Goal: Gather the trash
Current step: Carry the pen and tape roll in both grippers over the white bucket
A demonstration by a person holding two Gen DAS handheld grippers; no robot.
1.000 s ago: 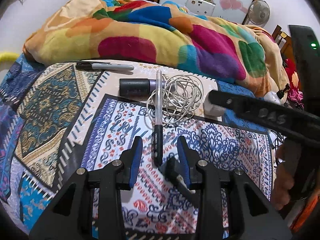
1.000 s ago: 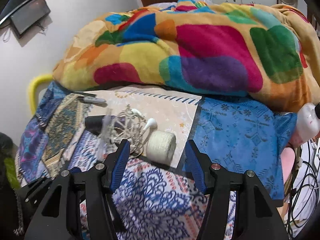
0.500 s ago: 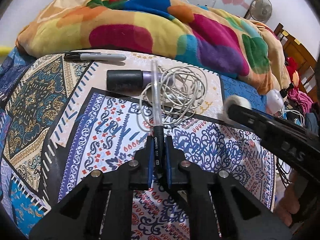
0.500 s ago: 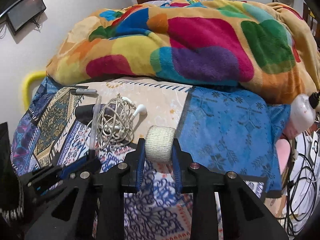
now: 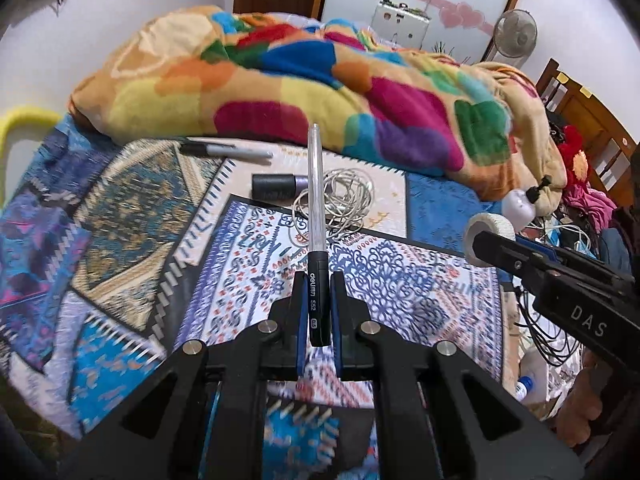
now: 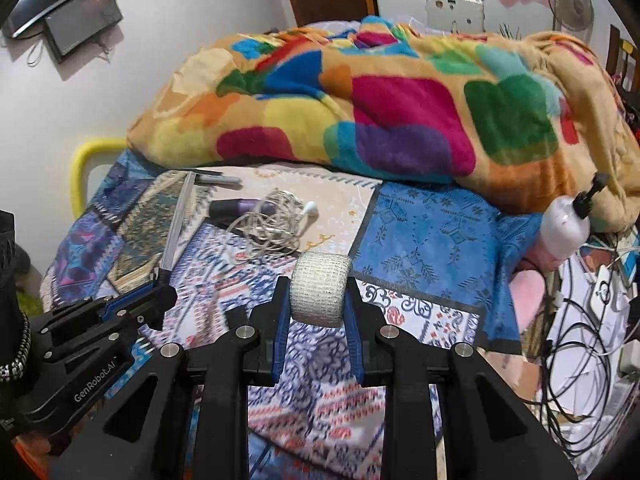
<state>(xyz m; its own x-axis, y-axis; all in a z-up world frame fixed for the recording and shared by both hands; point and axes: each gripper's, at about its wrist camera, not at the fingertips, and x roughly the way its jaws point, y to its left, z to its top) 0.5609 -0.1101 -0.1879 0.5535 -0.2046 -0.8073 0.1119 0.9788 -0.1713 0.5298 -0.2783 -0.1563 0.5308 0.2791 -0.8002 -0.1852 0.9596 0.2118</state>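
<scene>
My left gripper point(image 5: 317, 300) is shut on a clear pen with a black cap point(image 5: 316, 216) and holds it lifted above the patterned bedsheet point(image 5: 132, 216). The pen also shows in the right wrist view point(image 6: 176, 228). My right gripper point(image 6: 317, 304) is shut on a white bandage roll point(image 6: 319, 294), also raised off the bed; the roll shows in the left wrist view point(image 5: 486, 236). A tangle of white earphones point(image 5: 340, 200), a black and purple tube point(image 5: 276, 186) and a grey marker point(image 5: 228, 151) lie on the sheet ahead.
A colourful blanket point(image 5: 320, 92) is heaped at the back of the bed. A pump bottle point(image 6: 568, 228) leans at the bed's right edge above cables point(image 6: 580, 340) on the floor. A yellow rail point(image 6: 82, 168) stands at the left.
Both grippers closed, the left on the pen and the right on the bandage roll, and have since lifted them up and back from the bed.
</scene>
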